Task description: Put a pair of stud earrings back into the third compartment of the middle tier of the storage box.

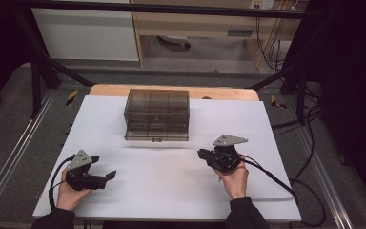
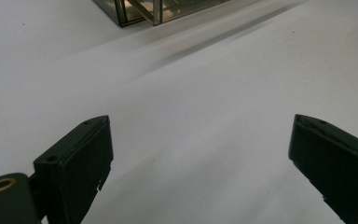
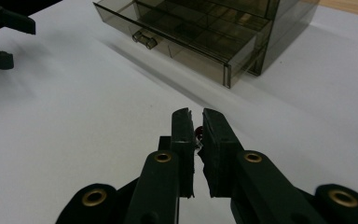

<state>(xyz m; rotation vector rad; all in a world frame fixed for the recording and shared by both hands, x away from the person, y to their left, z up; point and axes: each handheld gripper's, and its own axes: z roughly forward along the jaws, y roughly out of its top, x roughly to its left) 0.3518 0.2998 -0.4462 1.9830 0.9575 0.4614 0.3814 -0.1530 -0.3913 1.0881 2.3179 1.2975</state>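
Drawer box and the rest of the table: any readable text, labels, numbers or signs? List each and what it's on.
No readable text anywhere.
Drawer box: smoked clear plastic, no label or brand visible.
Bluish patch on the shelf unit behind the table: may be a label, too small and blurred to read.
Yellow-and-black hazard tape on the floor: stripes, no lettering.
Left gripper and right gripper: no markings legible.

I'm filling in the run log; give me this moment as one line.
left gripper: open, empty | right gripper: shut | drawer box: bottom drawer pulled out | table
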